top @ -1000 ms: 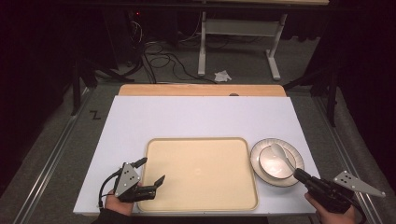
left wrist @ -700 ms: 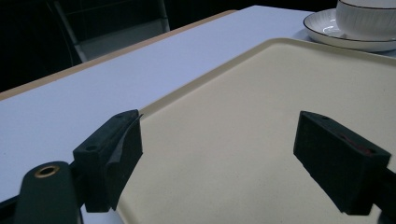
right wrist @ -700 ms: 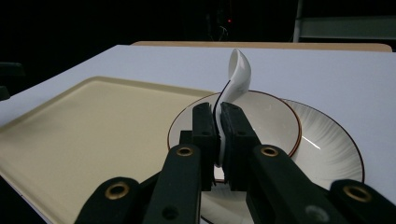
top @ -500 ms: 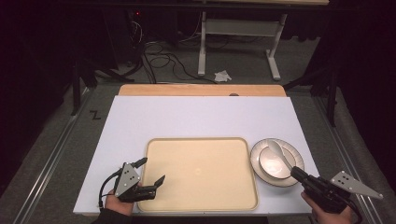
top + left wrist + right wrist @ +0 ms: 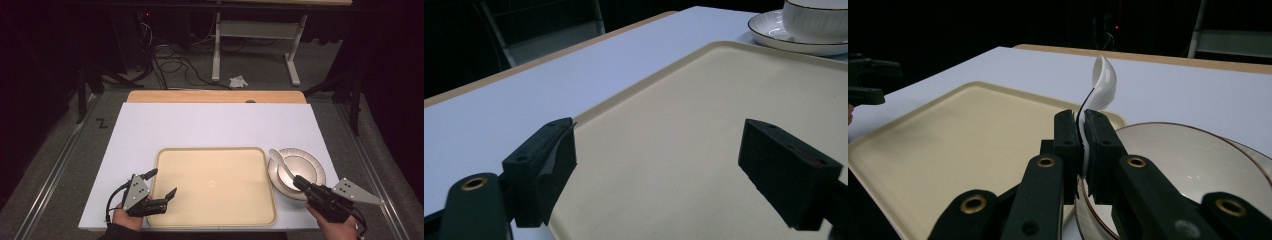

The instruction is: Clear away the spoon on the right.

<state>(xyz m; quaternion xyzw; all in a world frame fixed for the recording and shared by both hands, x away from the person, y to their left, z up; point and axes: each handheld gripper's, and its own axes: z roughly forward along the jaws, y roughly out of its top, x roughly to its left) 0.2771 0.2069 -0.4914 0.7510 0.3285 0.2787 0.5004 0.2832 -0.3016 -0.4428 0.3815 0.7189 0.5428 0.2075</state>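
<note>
High view has the right tongs [image 5: 299, 183] down at the near right of the counter [image 5: 210, 125], clamped tight on the handle of a white spoon [image 5: 281, 164]. Spoon's handle runs back over the bowl [image 5: 300, 170], and its scoop end pokes out past the bowl's left rim, just beside the right edge of the beige tray [image 5: 215, 185]. Bowl sits on a plate [image 5: 318, 176] right next to the tray.

Right gripper view makes the grip obvious: both jaws pressed flat on the thin handle, spoon [image 5: 1102, 82] tilted up and away with the scoop lifted above the bowl [image 5: 1193, 170] and the tray corner [image 5: 948, 145].

Left tongs [image 5: 161, 189] are at the near left corner of the tray, jaws spread wide with nothing between them. Left gripper view shows one jaw over the tray's edge [image 5: 634, 95], the other over the tray surface, and the bowl on its plate [image 5: 784, 40] way off at the far corner.
</note>
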